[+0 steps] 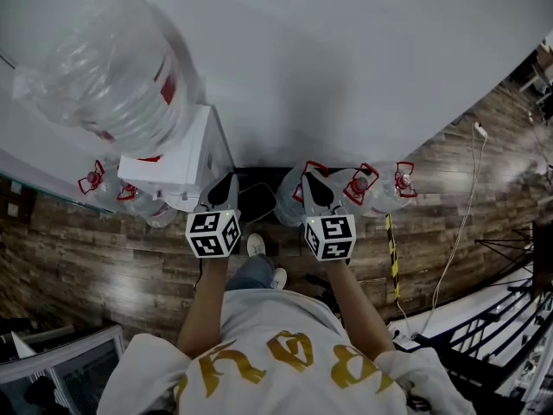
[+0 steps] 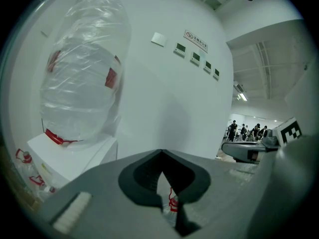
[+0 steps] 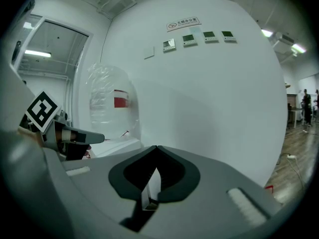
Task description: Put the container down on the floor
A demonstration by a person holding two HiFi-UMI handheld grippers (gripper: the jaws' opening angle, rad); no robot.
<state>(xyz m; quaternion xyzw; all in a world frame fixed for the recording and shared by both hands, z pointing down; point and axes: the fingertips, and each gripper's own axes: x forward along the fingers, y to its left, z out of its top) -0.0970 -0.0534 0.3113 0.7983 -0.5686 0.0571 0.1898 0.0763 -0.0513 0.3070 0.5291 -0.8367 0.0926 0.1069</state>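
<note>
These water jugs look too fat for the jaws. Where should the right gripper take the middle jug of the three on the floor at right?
Probably by the red carry handle at its neck, coming straight down from above. The jug stands upright, so the handle faces up, while its round clear body looks too wide to clamp. The right gripper is shut and must open first.

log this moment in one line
left gripper: shut, empty | right gripper: shut, empty | clear plastic water jugs with red handles: on brown wooden floor
</note>
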